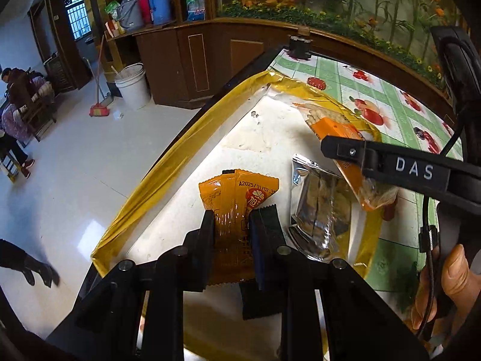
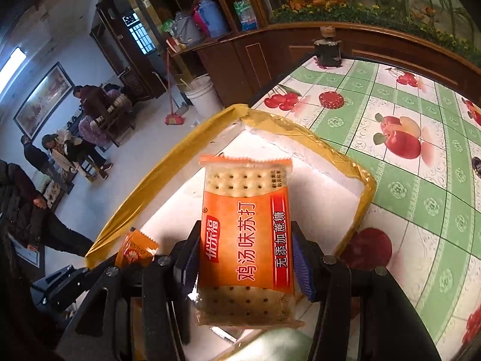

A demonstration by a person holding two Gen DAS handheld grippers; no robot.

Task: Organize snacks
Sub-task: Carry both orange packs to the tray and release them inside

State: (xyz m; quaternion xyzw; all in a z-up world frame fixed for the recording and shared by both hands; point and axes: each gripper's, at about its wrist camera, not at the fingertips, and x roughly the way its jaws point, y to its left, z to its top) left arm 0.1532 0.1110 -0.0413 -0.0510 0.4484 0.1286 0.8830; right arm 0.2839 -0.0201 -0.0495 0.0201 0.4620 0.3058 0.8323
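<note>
Two packets are in my grip: the left gripper (image 1: 233,231) pinches a small orange foil sachet (image 1: 237,210), the right gripper (image 2: 245,267) clamps an orange-and-clear cracker packet (image 2: 246,240) by its sides, both over the shallow white foam tray with yellow-taped rim (image 1: 168,177). Slick wrappers could slide out, I judge, or the crackers crack if squeezed. A silvery clear-wrapped snack pack (image 1: 321,210) already lies near the tray's right edge, so dropping there risks piling. Beyond lies the fruit-patterned green tablecloth (image 2: 405,114), with a dark small jar (image 2: 327,51) at its far edge.
</note>
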